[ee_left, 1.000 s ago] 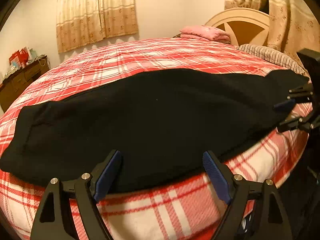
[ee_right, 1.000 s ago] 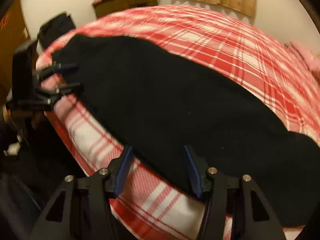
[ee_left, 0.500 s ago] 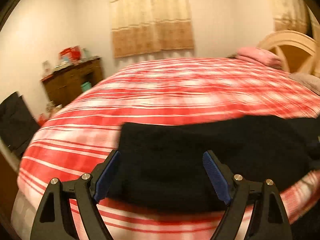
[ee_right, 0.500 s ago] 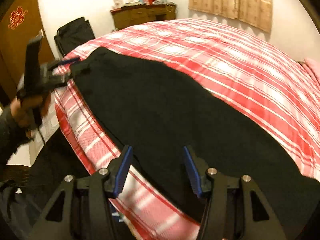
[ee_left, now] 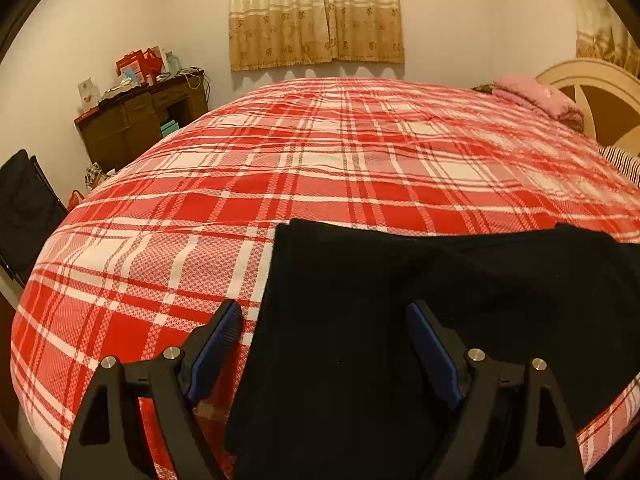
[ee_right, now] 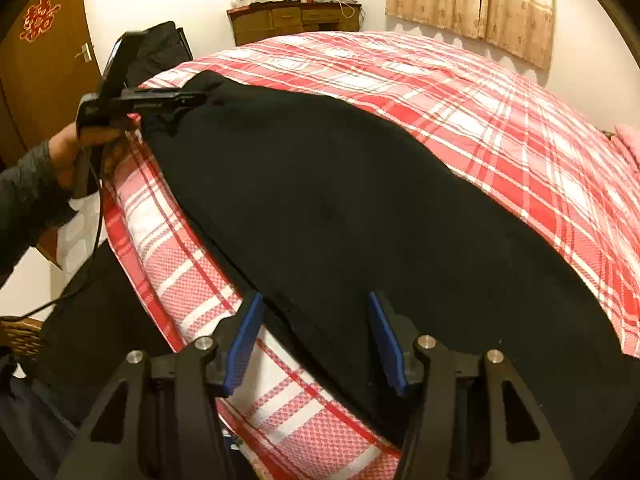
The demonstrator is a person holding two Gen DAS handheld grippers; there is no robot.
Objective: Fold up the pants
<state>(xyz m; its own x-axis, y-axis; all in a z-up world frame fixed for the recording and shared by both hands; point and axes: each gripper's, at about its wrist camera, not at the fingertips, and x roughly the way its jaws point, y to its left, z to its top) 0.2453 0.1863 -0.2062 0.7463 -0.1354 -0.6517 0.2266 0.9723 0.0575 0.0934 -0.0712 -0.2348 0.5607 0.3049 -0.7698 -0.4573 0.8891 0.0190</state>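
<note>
Left hand-held gripper (ee_left: 324, 344) shifted to pants (ee_left: 400, 320) end | jaws wide, straddling cloth edge, nothing gripped

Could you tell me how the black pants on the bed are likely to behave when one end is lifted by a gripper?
The pants will probably be floppy: they lie flat and follow the curve of the bed. They look thick and fleecy, so the lifted end may sag and drag the rest along. The matte cloth looks unlikely to slip on the woven plaid cover.

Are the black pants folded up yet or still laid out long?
Laid out long: the pants stretch in one strip along the bed edge, no fold across.
</note>
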